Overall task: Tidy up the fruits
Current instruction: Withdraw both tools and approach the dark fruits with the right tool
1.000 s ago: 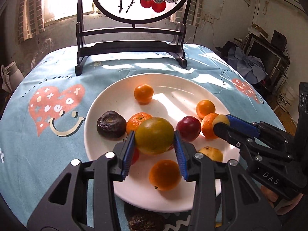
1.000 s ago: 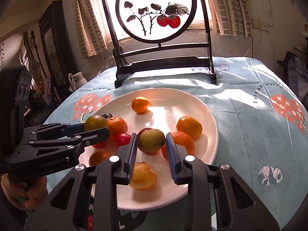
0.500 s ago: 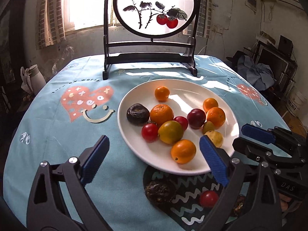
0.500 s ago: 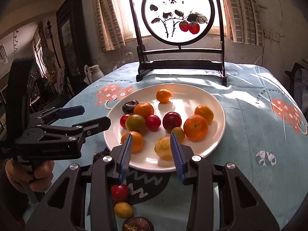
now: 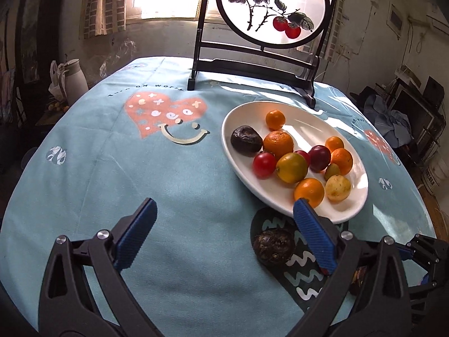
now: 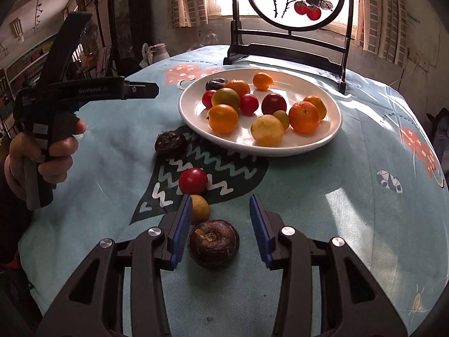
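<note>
Four fruits still sit loose on the cloth, near side of the white plate (image 6: 334, 129): dark wrinkled fruit (image 6: 213, 243), small yellow-green fruit (image 6: 199, 209), red tomato (image 6: 193, 180), second dark fruit (image 6: 170, 143) just beside the plate's near-left rim. A second ago we had both claws down in the plate, each pinching a fruit; now both are pulled back to the near side and empty. The greenish-orange fruit (image 5: 291, 167) and the small olive one (image 5: 332, 170) lie on the plate with the oranges, so those two drops look done.

Our left gripper (image 5: 224, 236) is spread wide over bare cloth, left of the plate, nothing between the pads. Our right gripper (image 6: 219, 229) is also spread, with the dark wrinkled fruit sitting between its fingers, apart from both pads; the yellow-green one is just beside the left pad.

We judge the right claw is lined up for that dark fruit next. Risk: closing may nudge the yellow-green neighbour and roll it.
</note>
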The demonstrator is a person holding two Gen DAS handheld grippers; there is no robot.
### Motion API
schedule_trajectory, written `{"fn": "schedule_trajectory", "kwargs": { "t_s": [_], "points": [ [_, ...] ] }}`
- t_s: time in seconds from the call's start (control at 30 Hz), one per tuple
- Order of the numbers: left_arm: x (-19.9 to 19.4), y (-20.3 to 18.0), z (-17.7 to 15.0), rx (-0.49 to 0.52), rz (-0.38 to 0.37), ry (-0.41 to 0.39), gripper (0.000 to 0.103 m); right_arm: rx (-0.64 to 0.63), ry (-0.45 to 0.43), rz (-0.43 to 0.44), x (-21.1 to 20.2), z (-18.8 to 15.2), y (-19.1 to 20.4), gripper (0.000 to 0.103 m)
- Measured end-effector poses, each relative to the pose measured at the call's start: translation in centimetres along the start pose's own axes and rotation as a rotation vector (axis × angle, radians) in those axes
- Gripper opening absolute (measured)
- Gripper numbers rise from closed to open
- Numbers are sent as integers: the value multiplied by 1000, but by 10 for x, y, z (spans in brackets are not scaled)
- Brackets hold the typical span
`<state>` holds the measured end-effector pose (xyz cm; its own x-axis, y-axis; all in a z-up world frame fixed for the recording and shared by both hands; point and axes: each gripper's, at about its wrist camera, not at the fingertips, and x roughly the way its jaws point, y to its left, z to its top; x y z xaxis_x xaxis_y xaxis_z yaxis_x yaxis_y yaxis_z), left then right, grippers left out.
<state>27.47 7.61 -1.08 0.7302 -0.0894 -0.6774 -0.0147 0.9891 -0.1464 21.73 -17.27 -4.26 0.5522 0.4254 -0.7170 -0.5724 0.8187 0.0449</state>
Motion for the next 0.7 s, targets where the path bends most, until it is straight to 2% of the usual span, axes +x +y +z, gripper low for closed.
{"fn": "schedule_trajectory", "kwargs": {
  "t_s": [0.3, 0.33, 0.4, 0.5, 0.7],
  "points": [
    [2, -1, -2, 11, 10, 19, 99, -25, 56, 15, 3, -12, 6, 43],
    [2, -1, -2, 13, 12, 18, 99, -31, 60, 14, 3, -13, 7, 45],
    [2, -2, -2, 16, 12, 19, 99, -39, 64, 14, 2, -15, 8, 62],
    [3, -3, -2, 21, 15, 22, 99, -48, 59, 27, -1, -17, 11, 62],
    [5, -4, -4, 28, 20, 31, 99, -46, 79, 1, 3, -19, 10, 62]
  ]
}}
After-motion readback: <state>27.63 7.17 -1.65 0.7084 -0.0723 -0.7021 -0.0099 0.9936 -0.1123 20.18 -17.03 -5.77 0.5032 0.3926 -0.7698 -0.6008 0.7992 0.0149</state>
